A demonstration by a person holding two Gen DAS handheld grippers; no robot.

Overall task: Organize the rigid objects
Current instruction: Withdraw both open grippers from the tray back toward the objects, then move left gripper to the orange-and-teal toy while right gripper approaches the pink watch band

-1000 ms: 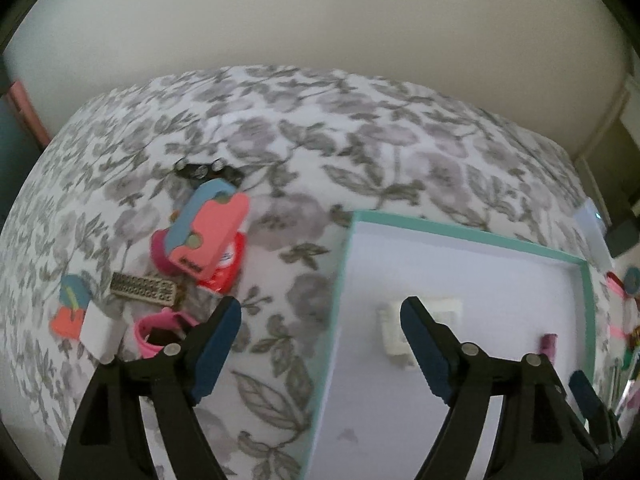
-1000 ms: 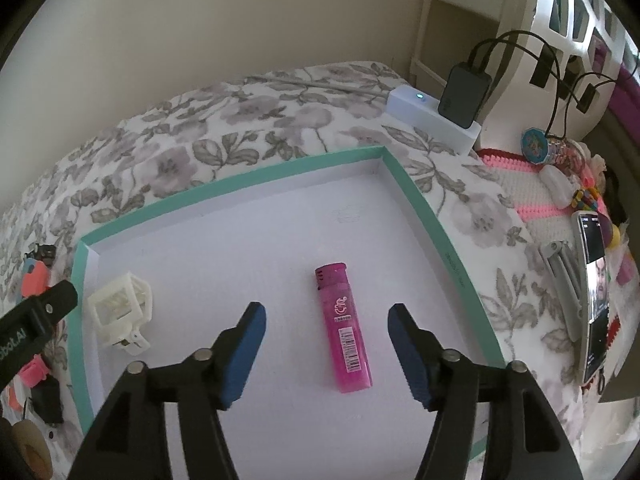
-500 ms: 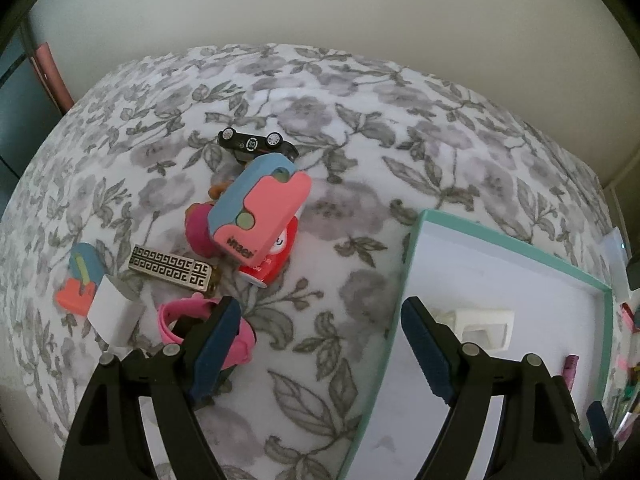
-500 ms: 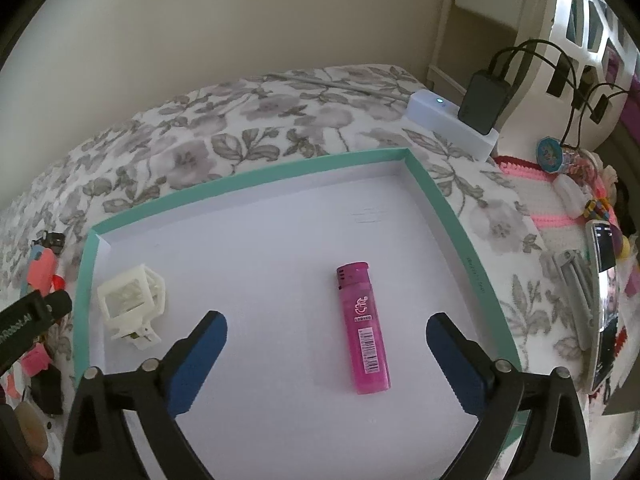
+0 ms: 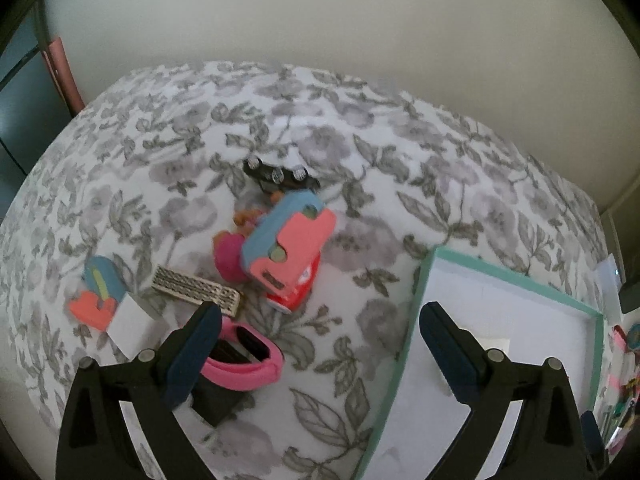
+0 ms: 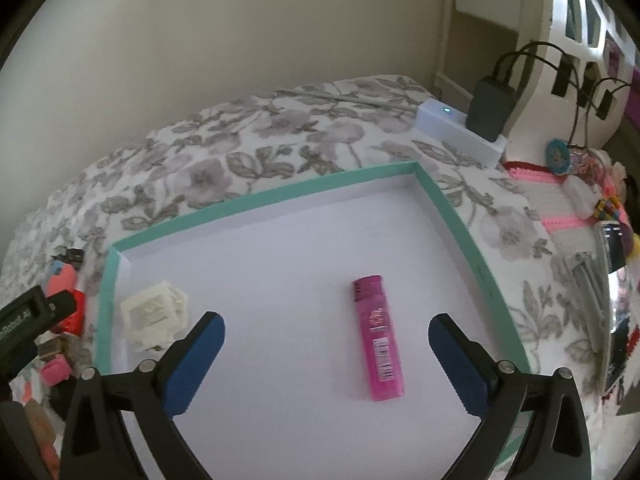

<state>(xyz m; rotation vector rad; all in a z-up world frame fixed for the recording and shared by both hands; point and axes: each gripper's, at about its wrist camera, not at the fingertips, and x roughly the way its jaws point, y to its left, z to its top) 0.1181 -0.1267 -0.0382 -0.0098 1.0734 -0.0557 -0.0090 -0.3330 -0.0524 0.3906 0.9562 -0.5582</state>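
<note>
A white tray with a teal rim [image 6: 448, 208] lies on a floral bedspread; its rim also shows in the left wrist view [image 5: 416, 316]. In it lie a pink lighter [image 6: 378, 336] and a white plastic clip [image 6: 154, 314]. My right gripper [image 6: 326, 340] is open and empty above the tray. My left gripper [image 5: 320, 332] is open and empty over the bedspread, left of the tray. Before it lies a pile: a pink and blue punch [image 5: 290, 246], a black toy car [image 5: 280, 178], a patterned bar [image 5: 196, 290], a pink band [image 5: 244, 360].
A small orange and blue piece [image 5: 96, 296] and a white block [image 5: 132, 326] lie at the far left. A white power strip with a black charger [image 6: 460, 130] sits beyond the tray. Phone, clutter and pink mat [image 6: 580, 216] lie on the right.
My left gripper has swung left, off the tray and toward the pile of objects. My right gripper has opened wide and stays above the lighter.
</note>
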